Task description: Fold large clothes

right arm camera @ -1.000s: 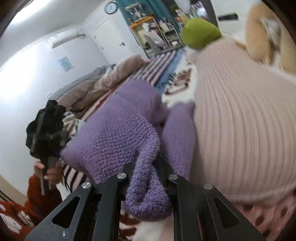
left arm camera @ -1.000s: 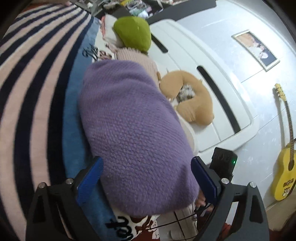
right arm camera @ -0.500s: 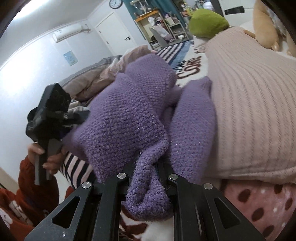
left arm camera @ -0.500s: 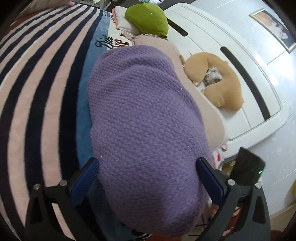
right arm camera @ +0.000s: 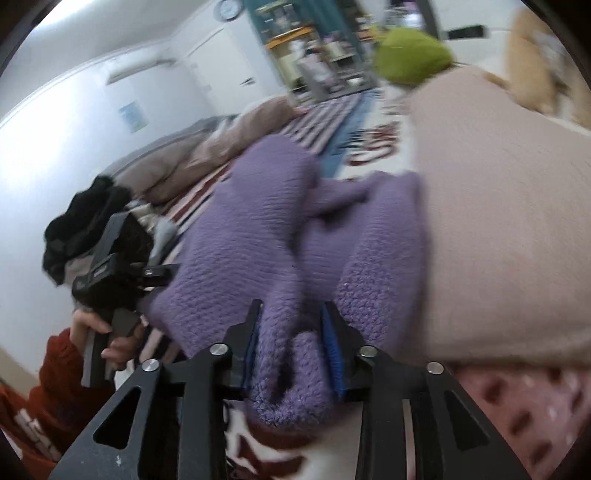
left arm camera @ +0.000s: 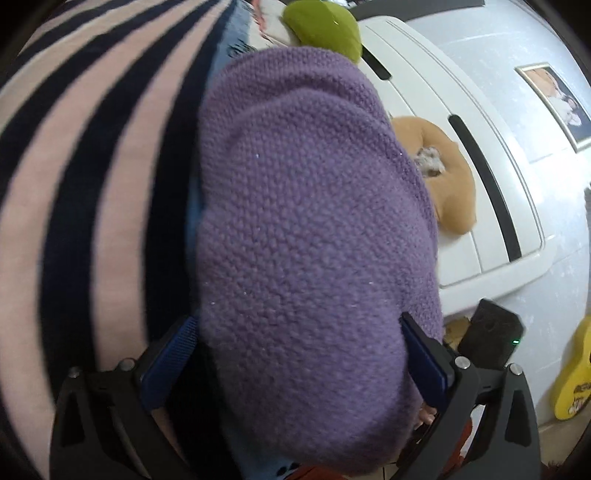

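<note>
A purple knit sweater lies bunched on the bed and fills the left wrist view. My left gripper is open, its blue pads on either side of the sweater's near end, which bulges between them. In the right wrist view my right gripper is shut on a fold of the same purple sweater. The left gripper shows there at the left, held in a hand with a red sleeve.
A pink ribbed sweater lies right of the purple one. A striped blanket covers the bed's left. A green cushion, a tan neck pillow, the white headboard and a yellow guitar are nearby.
My left gripper has moved forward over the purple sweater, which now fills the space between the jaws. The right gripper still holds its fold and has shifted slightly.
</note>
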### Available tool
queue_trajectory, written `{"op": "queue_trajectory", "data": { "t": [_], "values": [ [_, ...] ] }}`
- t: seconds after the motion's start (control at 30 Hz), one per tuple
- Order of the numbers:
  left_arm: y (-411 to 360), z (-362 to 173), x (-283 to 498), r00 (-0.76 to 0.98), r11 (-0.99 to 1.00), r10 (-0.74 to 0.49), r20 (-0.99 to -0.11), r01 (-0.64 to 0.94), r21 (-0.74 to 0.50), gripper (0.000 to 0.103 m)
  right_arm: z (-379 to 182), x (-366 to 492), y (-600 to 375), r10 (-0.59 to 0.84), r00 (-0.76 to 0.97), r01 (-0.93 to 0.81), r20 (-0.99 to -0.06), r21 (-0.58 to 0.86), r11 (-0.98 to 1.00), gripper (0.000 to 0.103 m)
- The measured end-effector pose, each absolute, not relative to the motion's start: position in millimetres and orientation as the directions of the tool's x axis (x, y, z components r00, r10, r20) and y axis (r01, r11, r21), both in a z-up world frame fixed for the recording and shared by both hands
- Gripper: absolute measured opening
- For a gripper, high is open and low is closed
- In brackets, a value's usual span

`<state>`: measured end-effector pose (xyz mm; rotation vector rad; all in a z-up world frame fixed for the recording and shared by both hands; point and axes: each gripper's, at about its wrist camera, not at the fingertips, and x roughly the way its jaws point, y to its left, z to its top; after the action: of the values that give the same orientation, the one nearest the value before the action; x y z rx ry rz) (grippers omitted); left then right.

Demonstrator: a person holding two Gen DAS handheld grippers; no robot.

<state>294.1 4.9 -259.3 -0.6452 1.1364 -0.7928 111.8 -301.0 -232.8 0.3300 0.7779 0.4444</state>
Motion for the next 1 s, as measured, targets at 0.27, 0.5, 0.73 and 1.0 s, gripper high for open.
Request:
{"op": "queue_trajectory", "data": {
  "t": [0.27, 0.5, 0.73, 1.0],
  "values": [
    [-5.2, -263.6, 295.8, 0.167, 0.555, -0.831, -0.531, 0.2, -0.807, 0.103, -267.0, 87.1, -332.3, 0.545, 0.597, -0.114, -0.589, 0.61, 0.784, 0.059],
    [-16.0, -263.9, 287.1, 0.138, 0.557, -0.831, -0.539, 0.205, -0.805, 0.103, -289.2, 77.6, -345.5, 0.618, 0.586, -0.046, -0.523, 0.74, 0.671, 0.07],
    [-17.5, -266.8, 279.5, 0.127, 0.544, -0.839, -0.529, 0.195, -0.816, 0.103, -291.7, 86.9, -330.9, 0.679, 0.548, -0.055, -0.488, 0.789, 0.612, 0.07],
    [-6.8, -263.2, 261.5, 0.228, 0.541, -0.836, -0.498, 0.194, -0.819, 0.073, -292.2, 89.5, -318.7, 0.678, 0.551, -0.03, -0.487, 0.8, 0.599, 0.07]
  ]
}}
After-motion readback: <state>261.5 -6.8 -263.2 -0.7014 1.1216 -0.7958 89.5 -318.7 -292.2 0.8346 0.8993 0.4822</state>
